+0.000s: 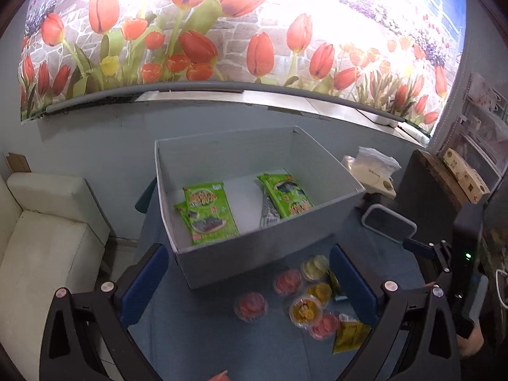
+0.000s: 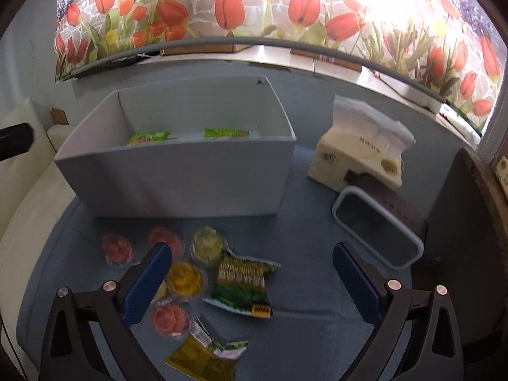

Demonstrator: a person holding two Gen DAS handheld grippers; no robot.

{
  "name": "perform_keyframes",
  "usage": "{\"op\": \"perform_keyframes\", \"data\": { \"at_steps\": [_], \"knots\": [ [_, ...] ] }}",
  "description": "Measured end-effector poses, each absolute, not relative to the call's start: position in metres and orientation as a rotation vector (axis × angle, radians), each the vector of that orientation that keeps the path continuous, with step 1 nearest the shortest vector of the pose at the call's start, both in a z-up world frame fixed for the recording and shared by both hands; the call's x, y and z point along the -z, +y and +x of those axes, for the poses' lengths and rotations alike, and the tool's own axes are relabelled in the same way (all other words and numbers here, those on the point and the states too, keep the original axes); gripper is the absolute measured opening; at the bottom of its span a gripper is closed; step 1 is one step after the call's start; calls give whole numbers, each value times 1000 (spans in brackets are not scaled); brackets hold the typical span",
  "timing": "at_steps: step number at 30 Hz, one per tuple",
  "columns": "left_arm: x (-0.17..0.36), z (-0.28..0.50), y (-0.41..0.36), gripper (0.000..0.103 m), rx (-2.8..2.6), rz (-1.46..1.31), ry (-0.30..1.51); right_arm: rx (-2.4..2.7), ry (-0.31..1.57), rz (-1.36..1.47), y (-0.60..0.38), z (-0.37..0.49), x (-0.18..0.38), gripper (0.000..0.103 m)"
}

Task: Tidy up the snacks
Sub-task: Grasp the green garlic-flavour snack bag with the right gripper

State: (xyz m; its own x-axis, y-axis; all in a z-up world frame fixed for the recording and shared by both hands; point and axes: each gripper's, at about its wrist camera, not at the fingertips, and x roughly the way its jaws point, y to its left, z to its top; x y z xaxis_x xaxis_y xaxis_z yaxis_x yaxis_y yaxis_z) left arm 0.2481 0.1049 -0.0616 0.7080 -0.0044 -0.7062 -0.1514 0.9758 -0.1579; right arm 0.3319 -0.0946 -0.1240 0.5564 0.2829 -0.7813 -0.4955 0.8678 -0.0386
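A grey open box [image 1: 254,254] [image 2: 177,184] stands on the blue tablecloth. Inside it lie two green snack packets [image 1: 208,212] [image 1: 287,195] and a silver one [image 1: 269,212]. In front of the box sit several jelly cups, red [image 1: 250,306] [image 2: 170,316], yellow [image 1: 305,311] [image 2: 184,281] and pale [image 2: 208,246]. A green packet [image 2: 244,285] and a yellow packet [image 2: 203,358] [image 1: 350,336] lie beside them. My left gripper [image 1: 249,282] hangs open above the cups, holding nothing. My right gripper [image 2: 252,282] is open above the green packet, clear of it.
A tissue pack [image 2: 362,155] stands right of the box. A clear container with a grey rim [image 2: 377,225] lies near the right finger. A dark panel [image 2: 460,238] rises at the right. A white sofa [image 1: 47,238] sits left of the table.
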Motion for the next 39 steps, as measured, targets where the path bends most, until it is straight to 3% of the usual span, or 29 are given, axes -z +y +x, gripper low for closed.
{"op": "perform_keyframes", "data": {
  "at_steps": [4, 9, 23, 28, 32, 37, 39],
  "knots": [
    [79, 212, 85, 103, -66, -222, 798, -452, 941, -261, -106, 332, 161, 103],
    [101, 175, 67, 103, -58, -260, 826, -418, 1007, -239, -103, 345, 190, 86],
    [123, 148, 51, 103, -47, -274, 854, -460, 1048, -170, -82, 369, 205, 84],
    [122, 147, 54, 103, -52, -262, 851, -445, 1022, -238, -68, 369, 207, 66],
    [125, 149, 53, 103, -47, -269, 858, -467, 1000, -237, -72, 359, 206, 45],
    [128, 151, 45, 103, -35, -267, 863, -501, 1006, -210, -85, 354, 207, 42],
    [127, 151, 41, 103, -33, -256, 860, -523, 1016, -159, -95, 354, 206, 35]
  ]
}}
